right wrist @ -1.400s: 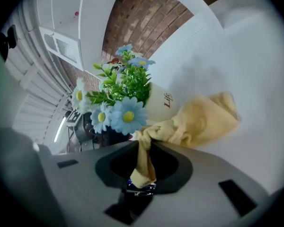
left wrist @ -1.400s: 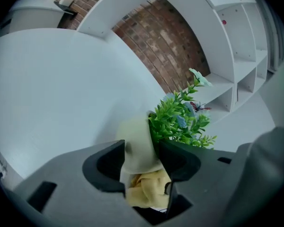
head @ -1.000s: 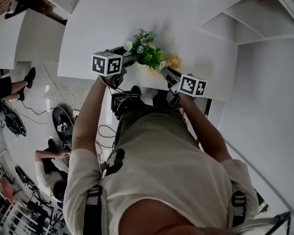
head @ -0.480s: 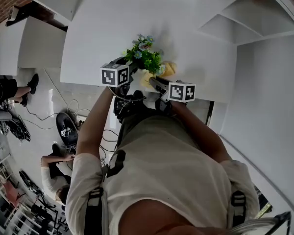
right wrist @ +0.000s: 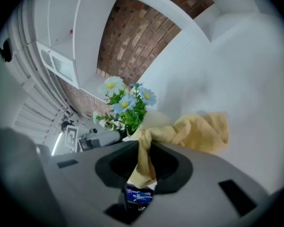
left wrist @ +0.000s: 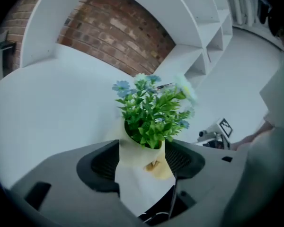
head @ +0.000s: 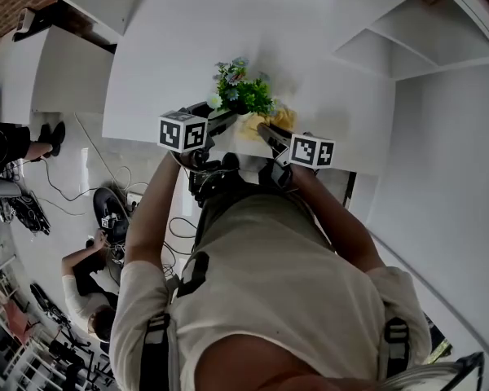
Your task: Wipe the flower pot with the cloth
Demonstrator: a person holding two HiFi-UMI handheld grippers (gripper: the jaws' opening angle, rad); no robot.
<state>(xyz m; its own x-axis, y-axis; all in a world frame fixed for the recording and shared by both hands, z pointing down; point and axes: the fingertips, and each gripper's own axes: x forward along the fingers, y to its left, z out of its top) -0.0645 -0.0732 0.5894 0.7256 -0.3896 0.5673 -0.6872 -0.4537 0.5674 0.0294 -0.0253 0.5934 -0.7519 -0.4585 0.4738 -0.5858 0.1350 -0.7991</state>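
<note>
Yellow cloth (right wrist: 199, 131), pinched in the right gripper (right wrist: 143, 148), lies against the flower pot (left wrist: 132, 174), held between the left gripper's (left wrist: 142, 152) just-widened jaws. Wiping seems underway, with most sides probably unwiped.

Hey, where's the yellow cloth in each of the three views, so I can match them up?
Head view: the cloth sits upper centre, just right of the flowers.
Left gripper view: only a small yellow patch shows low centre, against the flower pot.
Right gripper view: it is centre right, with one end pinched in the right gripper.
Shared landmark: the flowers.
</note>
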